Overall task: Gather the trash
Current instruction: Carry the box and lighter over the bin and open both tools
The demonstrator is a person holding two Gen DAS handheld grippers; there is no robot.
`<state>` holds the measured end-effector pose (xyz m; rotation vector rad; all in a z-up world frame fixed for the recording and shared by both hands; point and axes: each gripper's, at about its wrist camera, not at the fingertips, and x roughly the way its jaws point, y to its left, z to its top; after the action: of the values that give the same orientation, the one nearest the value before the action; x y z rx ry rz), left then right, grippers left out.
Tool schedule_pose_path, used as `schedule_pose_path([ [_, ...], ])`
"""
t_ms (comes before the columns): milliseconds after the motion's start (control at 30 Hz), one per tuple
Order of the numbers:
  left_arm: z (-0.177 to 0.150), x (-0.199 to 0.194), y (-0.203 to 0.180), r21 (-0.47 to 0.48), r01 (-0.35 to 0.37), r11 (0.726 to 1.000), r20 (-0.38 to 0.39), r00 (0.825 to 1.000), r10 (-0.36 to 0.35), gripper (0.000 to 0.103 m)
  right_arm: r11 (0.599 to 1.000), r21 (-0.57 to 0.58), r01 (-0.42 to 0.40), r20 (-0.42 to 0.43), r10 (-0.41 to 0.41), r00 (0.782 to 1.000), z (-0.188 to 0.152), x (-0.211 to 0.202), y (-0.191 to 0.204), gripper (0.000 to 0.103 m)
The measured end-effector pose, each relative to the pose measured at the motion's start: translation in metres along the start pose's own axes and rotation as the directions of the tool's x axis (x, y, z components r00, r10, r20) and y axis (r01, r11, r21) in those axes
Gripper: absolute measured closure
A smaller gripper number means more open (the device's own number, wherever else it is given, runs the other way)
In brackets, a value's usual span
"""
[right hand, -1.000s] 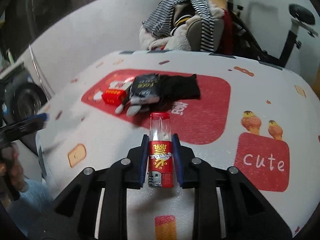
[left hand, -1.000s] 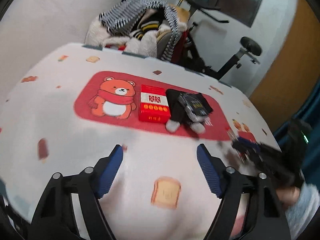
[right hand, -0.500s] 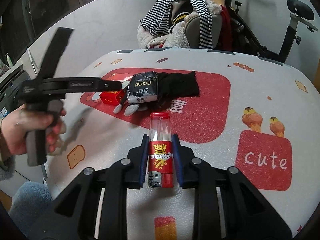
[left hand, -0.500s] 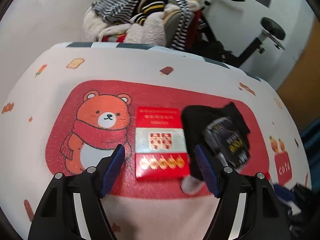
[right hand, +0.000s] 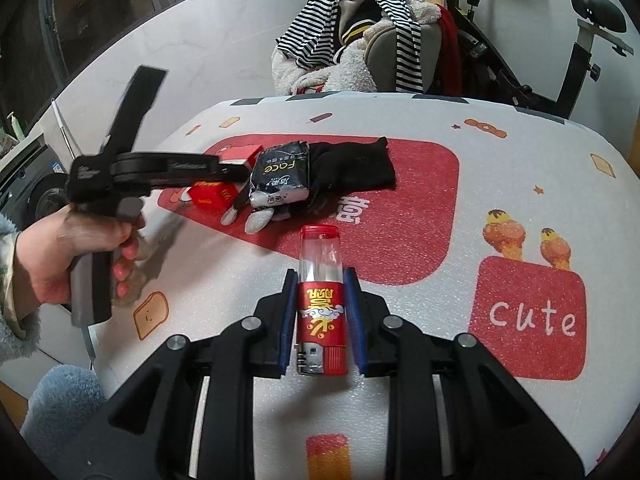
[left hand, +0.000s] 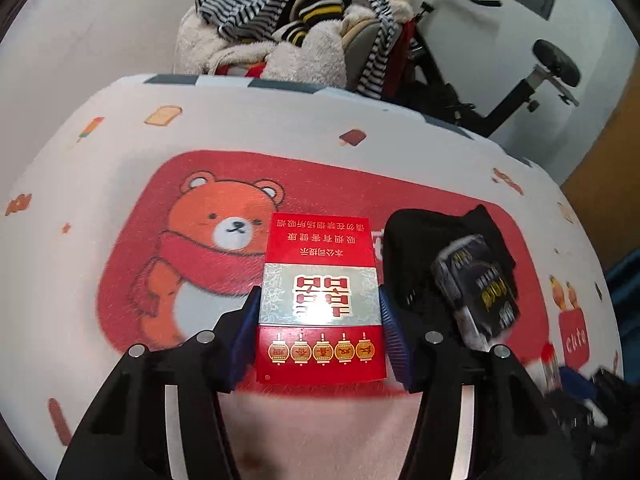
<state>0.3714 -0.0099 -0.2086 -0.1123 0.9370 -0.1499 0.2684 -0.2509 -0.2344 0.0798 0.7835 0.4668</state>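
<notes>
One red pack lies on the bench between the closing left gripper fingers. One lighter is clenched in the right gripper. One tissue packet lies on one black glove; clothes are piled behind.

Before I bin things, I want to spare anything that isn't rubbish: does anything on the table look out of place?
Yes: a black sock lies crumpled under the black tissue pack, beside the red cigarette box. It looks like clothing, not trash.
</notes>
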Motion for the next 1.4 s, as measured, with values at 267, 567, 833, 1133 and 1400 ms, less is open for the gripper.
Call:
schedule_pose_path([
  [267,-0.042,-0.075,0.005,0.087,0.042,0.995,0.081,0.996,-0.049,0.048,0.998,-0.036,0.044,-0.017,-0.045,0.999,0.0,0.003,0.006,0.077],
  [567,-0.122,-0.176,-0.006,0.189,0.138,0.972,0.14,0.976,-0.165,0.048,0.997,-0.049,0.057,0.033,-0.056,0.998,-0.004,-0.039,0.032,0.077],
  [833,-0.19,-0.219,-0.021,0.217,0.208,0.954,0.116,0.965,-0.237,0.048,1.0,-0.024,0.009,0.086,-0.007,0.996,-0.043,-0.088,0.072,0.077],
  [1133,-0.255,-0.223,-0.033,0.268,0.228,0.936,0.029,0.969,-0.244,0.048,0.999,0.029,-0.04,0.114,0.036,0.993,-0.105,-0.126,0.102,0.077],
  [1400,-0.289,-0.195,-0.039,0.243,0.249,0.937,-0.073,0.968,-0.238,0.048,0.993,0.098,-0.064,0.112,0.053,0.992,-0.15,-0.133,0.112,0.077],
])
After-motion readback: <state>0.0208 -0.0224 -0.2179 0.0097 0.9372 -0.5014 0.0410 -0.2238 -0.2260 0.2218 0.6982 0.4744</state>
